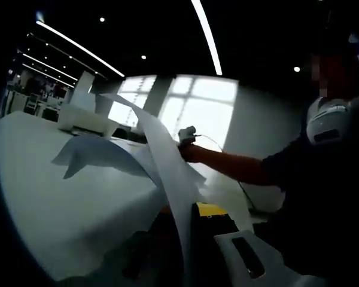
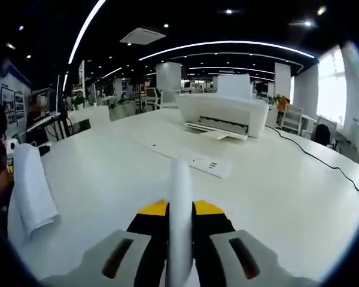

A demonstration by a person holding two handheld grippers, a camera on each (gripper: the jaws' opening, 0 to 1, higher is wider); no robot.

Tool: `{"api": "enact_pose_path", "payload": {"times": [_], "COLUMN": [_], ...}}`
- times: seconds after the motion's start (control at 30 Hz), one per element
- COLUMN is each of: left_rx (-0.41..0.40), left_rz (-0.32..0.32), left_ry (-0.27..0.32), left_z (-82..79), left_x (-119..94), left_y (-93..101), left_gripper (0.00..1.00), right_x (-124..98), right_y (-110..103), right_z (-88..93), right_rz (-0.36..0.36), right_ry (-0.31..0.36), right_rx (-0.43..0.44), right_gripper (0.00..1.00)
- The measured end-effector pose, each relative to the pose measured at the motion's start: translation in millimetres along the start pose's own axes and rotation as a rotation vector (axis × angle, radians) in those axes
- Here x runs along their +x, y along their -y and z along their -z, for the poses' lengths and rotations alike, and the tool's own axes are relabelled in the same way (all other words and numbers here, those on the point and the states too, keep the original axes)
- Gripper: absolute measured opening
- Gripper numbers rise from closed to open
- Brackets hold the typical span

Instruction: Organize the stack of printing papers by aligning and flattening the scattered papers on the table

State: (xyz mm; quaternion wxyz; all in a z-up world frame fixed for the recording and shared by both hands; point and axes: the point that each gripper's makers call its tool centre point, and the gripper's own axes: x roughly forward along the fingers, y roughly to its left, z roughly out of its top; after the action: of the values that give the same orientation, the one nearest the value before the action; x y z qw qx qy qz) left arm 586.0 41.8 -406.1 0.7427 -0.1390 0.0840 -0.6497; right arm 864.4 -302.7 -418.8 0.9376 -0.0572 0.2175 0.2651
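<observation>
In the left gripper view, a white sheet of paper (image 1: 167, 161) rises edge-on from between my left gripper's (image 1: 185, 239) jaws and curls over at the top. My left gripper is shut on it. More white sheets (image 1: 96, 152) bulge up off the table (image 1: 60, 203) behind it. A person's hand (image 1: 191, 152) reaches in from the right and holds a white device at the sheets' far side. In the right gripper view, my right gripper (image 2: 179, 236) is shut on a paper sheet (image 2: 179, 197) seen edge-on. A curled sheet (image 2: 33, 191) hangs at the left.
A white printer (image 2: 224, 116) stands at the back of the table (image 2: 107, 173), also seen as the printer (image 1: 84, 119) at the far left. A white power strip (image 2: 206, 164) lies before it, and a dark cable (image 2: 323, 161) runs along the right. The person's body (image 1: 323, 179) stands close on the right.
</observation>
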Motion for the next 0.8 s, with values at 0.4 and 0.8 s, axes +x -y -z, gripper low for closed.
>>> {"api": "enact_pose_path", "payload": {"times": [0.4, 0.8], "left_rx": [0.003, 0.006], "left_rz": [0.002, 0.003], "left_ry": [0.005, 0.006], "left_z": [-0.7, -0.3], "left_x": [-1.5, -1.5], "left_y": [-1.2, -0.9], "left_gripper": [0.06, 0.06], "right_x": [-19.5, -31.9], "right_y": [-10.1, -21.8], "right_z": [-23.5, -37.5], "right_rz": [-0.009, -0.029], "right_ry": [0.030, 0.039], "right_rx": [-0.058, -0.097], "right_gripper": [0.10, 0.10]}}
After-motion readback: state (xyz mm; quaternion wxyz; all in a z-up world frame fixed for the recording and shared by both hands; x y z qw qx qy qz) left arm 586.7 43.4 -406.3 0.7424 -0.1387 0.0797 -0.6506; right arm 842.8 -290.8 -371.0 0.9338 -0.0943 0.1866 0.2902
